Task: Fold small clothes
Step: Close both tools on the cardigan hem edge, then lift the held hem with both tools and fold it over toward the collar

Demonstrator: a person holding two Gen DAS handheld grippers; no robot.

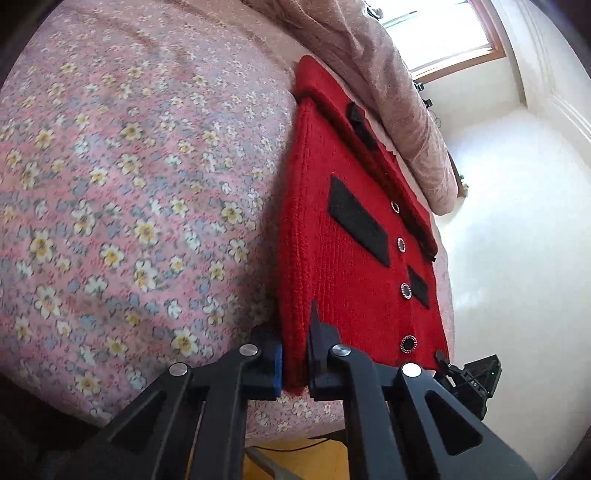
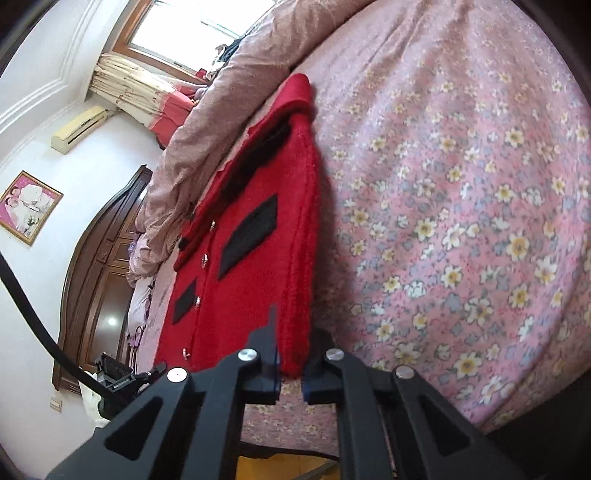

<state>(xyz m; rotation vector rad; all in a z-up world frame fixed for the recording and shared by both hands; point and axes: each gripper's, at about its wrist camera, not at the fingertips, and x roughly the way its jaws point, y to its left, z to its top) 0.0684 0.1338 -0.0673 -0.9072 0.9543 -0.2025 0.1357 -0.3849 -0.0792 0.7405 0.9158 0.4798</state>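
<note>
A small red knitted cardigan (image 1: 351, 240) with black patches and a row of ringed buttons lies spread on the bed, its collar at the far end. My left gripper (image 1: 295, 369) is shut on one near corner of its hem, with red knit pinched between the pads. In the right wrist view the same cardigan (image 2: 255, 258) runs away from me, and my right gripper (image 2: 293, 365) is shut on the other near hem corner. Each view also catches the opposite gripper at the far corner: the right gripper (image 1: 476, 376) and the left gripper (image 2: 122, 376).
The pink floral bedsheet (image 1: 129, 184) covers the bed around the garment. A bunched pink-brown quilt (image 1: 406, 92) lies just beyond the cardigan's collar. A dark wooden headboard (image 2: 99, 277), a white wall and a window (image 2: 192, 26) stand behind. The bed's near edge and yellow floor (image 1: 295, 454) are below my fingers.
</note>
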